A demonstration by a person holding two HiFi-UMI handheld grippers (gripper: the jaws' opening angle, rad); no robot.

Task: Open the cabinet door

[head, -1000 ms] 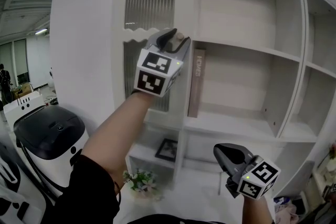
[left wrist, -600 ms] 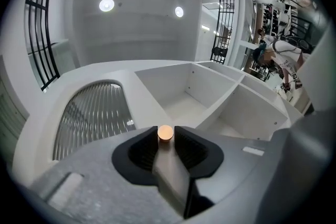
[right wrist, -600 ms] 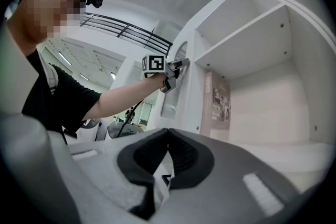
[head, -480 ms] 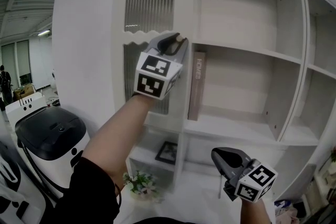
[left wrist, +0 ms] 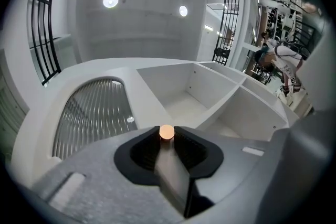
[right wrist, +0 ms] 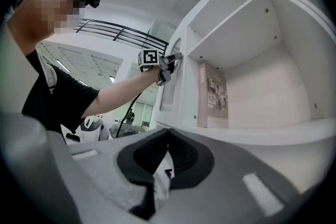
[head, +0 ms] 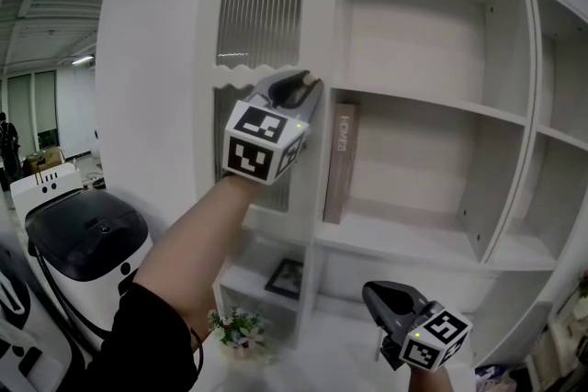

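Observation:
The tall white cabinet door (head: 260, 9) with ribbed glass panels stands left of the open shelves. My left gripper (head: 308, 87) is raised to the door's right edge. Its jaws are shut on the small round knob (left wrist: 166, 132), whose pale orange end shows between the pads. The ribbed glass arch (left wrist: 94, 113) lies just beyond it. From the right gripper view, the left gripper (right wrist: 176, 56) is seen at the door (right wrist: 169, 86). My right gripper (head: 372, 294) hangs low in front of the bottom shelves, jaws together (right wrist: 168, 131) and holding nothing.
A brown book (head: 338, 162) stands upright just right of the door. White open shelves (head: 441, 106) fill the right side. Below the door are a picture frame (head: 285, 278) and a small flower pot (head: 234, 326). A black-topped white machine (head: 87, 239) stands at left.
The left jaws have narrowed onto the knob while that hand stayed in place. The right gripper has sunk lower in the head view.

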